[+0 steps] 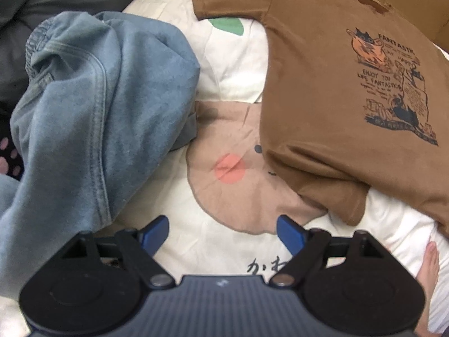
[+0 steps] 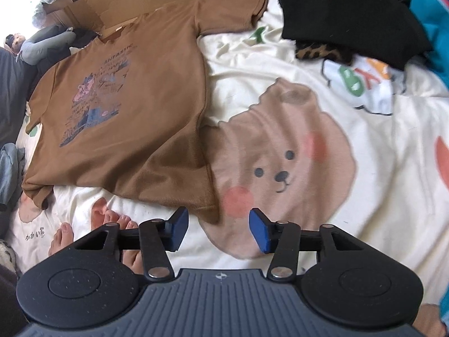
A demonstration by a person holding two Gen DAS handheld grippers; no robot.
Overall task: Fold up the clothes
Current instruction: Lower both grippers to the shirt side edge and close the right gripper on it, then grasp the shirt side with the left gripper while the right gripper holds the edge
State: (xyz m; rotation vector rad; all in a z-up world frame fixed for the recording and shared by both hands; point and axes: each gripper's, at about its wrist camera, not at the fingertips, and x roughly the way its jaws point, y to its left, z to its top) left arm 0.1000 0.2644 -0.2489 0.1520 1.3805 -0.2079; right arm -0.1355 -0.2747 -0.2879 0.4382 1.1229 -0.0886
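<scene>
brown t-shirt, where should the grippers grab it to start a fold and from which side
The brown t-shirt lies flat, print up, on the bear blanket. Probably best to pinch its near hem corner, which lies just ahead of the open right gripper, coming in low from the hem side. The open left gripper could take the sleeve edge nearest it. Both are loose, reachable edges.

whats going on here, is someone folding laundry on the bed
Yes, though no fold has begun. A person holds a tool in each hand over a bear-print bedspread, and both the left tool and right tool are open and empty. A brown t-shirt lies spread flat, print side up. Blue jeans sit crumpled beside it, and dark clothes are piled at the far side. The person's bare toes rest by the shirt's hem.
</scene>
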